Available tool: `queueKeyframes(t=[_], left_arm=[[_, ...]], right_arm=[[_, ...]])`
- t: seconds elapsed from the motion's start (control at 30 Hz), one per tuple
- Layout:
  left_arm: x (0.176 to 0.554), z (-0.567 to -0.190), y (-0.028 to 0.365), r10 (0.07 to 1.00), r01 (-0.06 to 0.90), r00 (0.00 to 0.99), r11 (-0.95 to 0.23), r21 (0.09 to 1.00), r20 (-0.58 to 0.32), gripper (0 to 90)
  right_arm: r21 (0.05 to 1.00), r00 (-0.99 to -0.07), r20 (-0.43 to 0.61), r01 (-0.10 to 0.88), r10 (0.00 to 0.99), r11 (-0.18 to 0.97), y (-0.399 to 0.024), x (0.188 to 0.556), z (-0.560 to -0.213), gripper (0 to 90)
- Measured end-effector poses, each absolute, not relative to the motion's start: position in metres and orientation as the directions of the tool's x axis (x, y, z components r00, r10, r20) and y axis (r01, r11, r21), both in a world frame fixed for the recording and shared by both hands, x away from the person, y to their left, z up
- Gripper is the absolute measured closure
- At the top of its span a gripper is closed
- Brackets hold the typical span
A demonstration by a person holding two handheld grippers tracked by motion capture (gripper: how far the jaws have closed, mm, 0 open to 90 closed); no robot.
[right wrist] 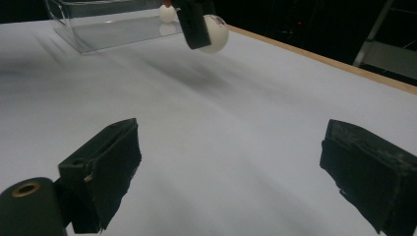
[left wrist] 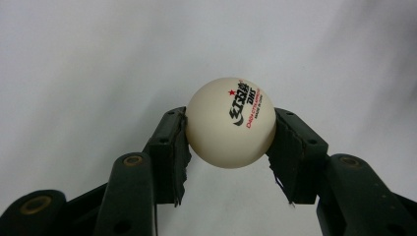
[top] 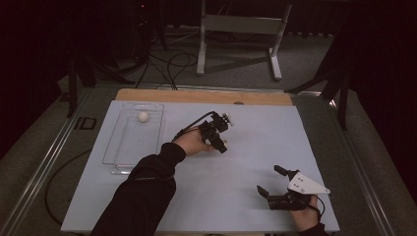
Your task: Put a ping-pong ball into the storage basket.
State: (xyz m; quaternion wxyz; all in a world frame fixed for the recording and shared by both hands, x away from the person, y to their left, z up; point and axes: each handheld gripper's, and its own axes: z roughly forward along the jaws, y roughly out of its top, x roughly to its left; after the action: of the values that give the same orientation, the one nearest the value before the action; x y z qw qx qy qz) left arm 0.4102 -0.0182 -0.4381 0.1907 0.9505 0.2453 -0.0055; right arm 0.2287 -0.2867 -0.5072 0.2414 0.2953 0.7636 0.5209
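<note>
A white table-tennis ball [left wrist: 230, 123] with black and red print sits clamped between the two black pads of my left gripper [left wrist: 230, 135]. In the high view that left gripper [top: 227, 119] hovers over the middle of the white table [top: 255, 157], with the ball [top: 228, 118] at its tip. From the right gripper view the held ball [right wrist: 214, 33] hangs above the table beside a black finger [right wrist: 193, 24]. My right gripper [top: 269, 180] rests near the front right edge, its jaws wide apart with nothing between them. A second white ball [top: 143, 116] lies in the clear tray [top: 111, 147].
The clear plastic tray stands at the table's left side, its far end holding the second ball [right wrist: 167, 13]. A wooden strip [top: 201, 96] runs along the table's far edge. Cables and a metal stand [top: 241, 29] are on the floor beyond.
</note>
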Motion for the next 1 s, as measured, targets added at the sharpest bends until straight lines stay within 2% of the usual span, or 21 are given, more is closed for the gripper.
queueKeyframes(t=[1.0], left_arm=[[0.400, -0.409, 0.013, 0.447, 0.447, 0.890, -0.815, 0.369, -0.092, 52.4]], right_arm=[[0.937, -0.706, -0.064, 0.202, 0.705, 0.287, -0.287, 0.228, -0.507, 8.4]])
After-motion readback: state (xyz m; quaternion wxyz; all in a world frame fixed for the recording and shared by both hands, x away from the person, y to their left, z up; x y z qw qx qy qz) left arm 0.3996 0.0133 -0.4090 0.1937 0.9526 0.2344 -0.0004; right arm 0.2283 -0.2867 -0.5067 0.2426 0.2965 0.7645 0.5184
